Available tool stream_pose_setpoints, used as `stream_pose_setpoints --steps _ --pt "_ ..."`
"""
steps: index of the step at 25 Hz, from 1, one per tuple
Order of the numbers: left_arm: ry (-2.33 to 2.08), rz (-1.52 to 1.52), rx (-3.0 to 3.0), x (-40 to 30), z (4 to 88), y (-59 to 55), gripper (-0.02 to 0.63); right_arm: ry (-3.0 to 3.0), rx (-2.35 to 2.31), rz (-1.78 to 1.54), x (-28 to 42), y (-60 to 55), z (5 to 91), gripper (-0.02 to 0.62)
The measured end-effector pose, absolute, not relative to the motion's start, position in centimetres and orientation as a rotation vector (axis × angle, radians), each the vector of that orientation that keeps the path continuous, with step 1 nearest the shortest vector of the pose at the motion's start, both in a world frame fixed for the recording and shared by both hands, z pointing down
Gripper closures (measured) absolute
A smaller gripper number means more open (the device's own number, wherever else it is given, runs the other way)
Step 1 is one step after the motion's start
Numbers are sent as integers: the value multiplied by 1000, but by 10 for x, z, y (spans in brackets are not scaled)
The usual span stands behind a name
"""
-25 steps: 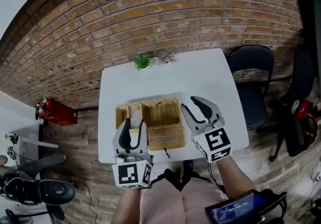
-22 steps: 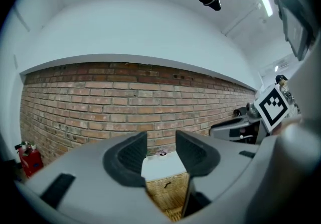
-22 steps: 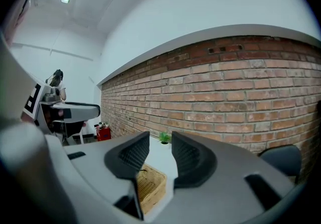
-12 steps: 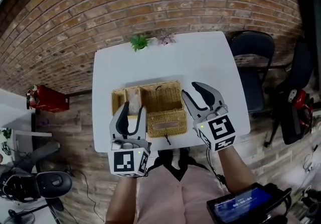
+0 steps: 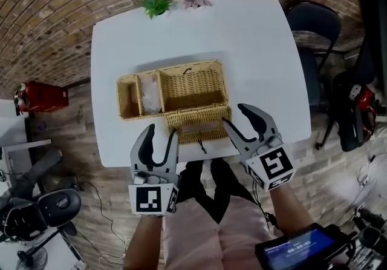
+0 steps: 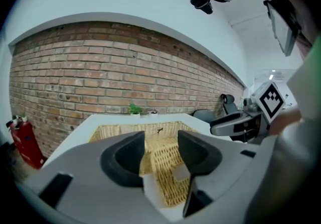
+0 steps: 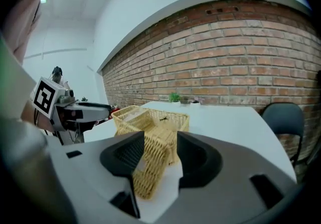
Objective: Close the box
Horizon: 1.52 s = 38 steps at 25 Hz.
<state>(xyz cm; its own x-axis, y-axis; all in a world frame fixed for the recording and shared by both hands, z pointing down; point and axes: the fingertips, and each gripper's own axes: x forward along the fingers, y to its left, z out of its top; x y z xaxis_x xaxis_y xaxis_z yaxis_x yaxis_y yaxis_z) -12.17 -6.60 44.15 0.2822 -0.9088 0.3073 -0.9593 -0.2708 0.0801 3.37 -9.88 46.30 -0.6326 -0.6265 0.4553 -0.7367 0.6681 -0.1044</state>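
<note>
Head view shows your wicker box (image 5: 172, 88) open on the white worktop (image 5: 260, 51), lid (image 5: 196, 123) folded out at its near side between your left gripper (image 5: 160, 132) and right gripper (image 5: 234, 115); left gripper view, then right gripper view, shows jaws released, just opening wider, clamping nothing, lid ahead in the gap.

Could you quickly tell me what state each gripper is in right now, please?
Left gripper: open, its jaws have just been opening, nothing between them.
Right gripper: open, its jaws have just been opening, nothing between them.
</note>
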Motion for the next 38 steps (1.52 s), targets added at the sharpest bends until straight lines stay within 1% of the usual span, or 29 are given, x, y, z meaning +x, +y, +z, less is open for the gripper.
stream_pose_setpoints --steps 4,7,10,15,25,33,38 --pt "-1645 333 2267 -117 475 -50 383 -2466 1032 466 31 -79 494 376" --pt "-1577 356 2246 -109 496 -42 327 -2427 1008 499 34 -67 514 362" --pt "-1518 358 2245 -106 508 -41 316 -2397 989 540 35 -61 528 353" --pt "-1397 385 2264 -95 525 -39 314 -2388 951 581 31 -55 542 351" --pt "-1387 347 2243 -95 530 -39 313 -2354 865 657 29 -39 556 354" --pt "-1378 339 2212 -94 519 -29 313 -2368 811 680 30 -30 541 362" --pt "-1366 350 2238 -94 506 -24 312 -2391 776 780 32 -24 527 373"
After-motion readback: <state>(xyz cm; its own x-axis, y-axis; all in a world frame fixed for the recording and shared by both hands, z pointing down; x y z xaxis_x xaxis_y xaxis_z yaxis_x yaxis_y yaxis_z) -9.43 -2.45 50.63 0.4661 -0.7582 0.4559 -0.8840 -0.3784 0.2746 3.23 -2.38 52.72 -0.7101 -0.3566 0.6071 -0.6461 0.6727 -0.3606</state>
